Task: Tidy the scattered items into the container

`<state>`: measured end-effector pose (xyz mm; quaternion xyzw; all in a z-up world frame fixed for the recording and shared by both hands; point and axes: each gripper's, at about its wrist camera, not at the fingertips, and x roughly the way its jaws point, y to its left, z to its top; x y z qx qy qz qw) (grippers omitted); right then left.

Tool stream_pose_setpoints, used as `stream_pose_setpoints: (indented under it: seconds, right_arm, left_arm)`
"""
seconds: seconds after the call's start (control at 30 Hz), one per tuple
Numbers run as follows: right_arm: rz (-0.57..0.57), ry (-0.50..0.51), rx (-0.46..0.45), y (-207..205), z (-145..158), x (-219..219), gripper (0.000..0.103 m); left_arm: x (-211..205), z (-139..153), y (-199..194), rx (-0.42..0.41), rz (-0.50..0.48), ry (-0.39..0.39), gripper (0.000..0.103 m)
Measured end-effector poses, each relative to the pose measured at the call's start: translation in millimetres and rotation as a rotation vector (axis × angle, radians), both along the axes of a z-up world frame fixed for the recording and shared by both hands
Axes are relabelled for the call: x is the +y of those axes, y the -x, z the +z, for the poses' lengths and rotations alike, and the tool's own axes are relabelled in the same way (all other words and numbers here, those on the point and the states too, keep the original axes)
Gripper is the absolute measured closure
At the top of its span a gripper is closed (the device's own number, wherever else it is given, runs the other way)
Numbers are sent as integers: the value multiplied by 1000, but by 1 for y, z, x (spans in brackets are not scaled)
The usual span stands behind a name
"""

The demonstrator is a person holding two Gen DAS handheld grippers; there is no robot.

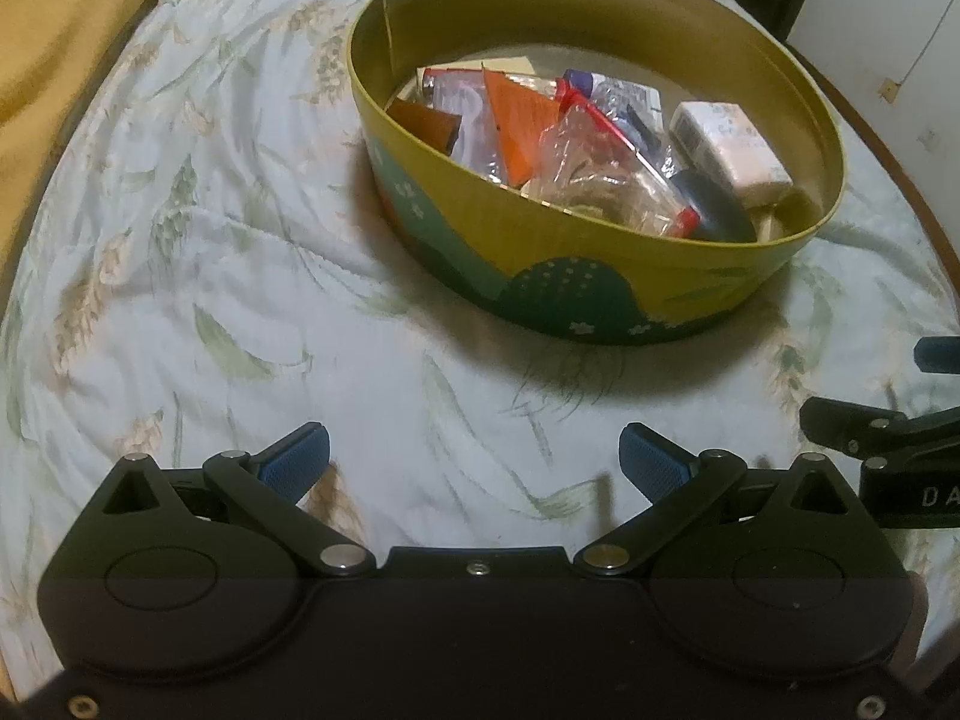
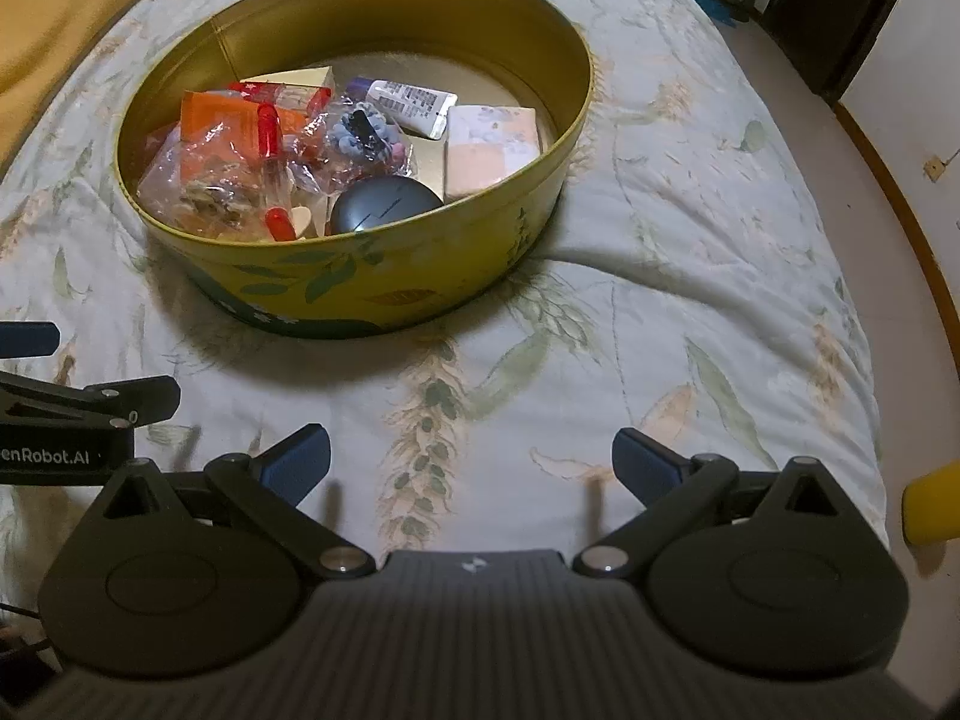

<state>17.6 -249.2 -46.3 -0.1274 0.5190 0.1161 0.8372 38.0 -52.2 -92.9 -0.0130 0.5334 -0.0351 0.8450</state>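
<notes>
A round yellow tin (image 1: 600, 264) (image 2: 384, 276) with painted leaves and cactus sits on a floral quilt. Inside lie several items: clear bags with red parts (image 1: 600, 168) (image 2: 204, 180), an orange packet (image 1: 522, 114) (image 2: 222, 114), a pale box (image 1: 726, 144) (image 2: 492, 144), a dark round case (image 1: 714, 204) (image 2: 384, 201) and a white tube (image 2: 414, 102). My left gripper (image 1: 474, 456) hangs open and empty over the quilt, short of the tin. My right gripper (image 2: 471, 459) is also open and empty, near the quilt's front. Each gripper shows at the edge of the other's view.
The floral quilt (image 1: 198, 312) (image 2: 690, 276) covers the bed around the tin. A mustard-yellow fabric (image 1: 54, 48) lies at the far left. The bed's right edge drops to a floor and white wall (image 2: 900, 108). A yellow object (image 2: 933, 504) pokes in at the right.
</notes>
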Motion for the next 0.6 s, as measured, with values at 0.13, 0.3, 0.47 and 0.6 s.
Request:
stream_pose_setpoints:
  seconds: [0.13,0.3,0.47,0.6]
  right_arm:
    - [-2,9,2,0,-1,1,0]
    - [-4,25,9,-1,-5,2,0]
    - [-3,40,13,-1,-8,4,0]
    - [-11,48,15,-2,-9,2,0]
  left_arm:
    - [0,-3,0,8,2,-5,0]
    - [0,-12,-3,33,7,-23,0]
    - [1,-18,-5,54,14,-25,0]
    - [2,-21,-6,60,16,-27,0]
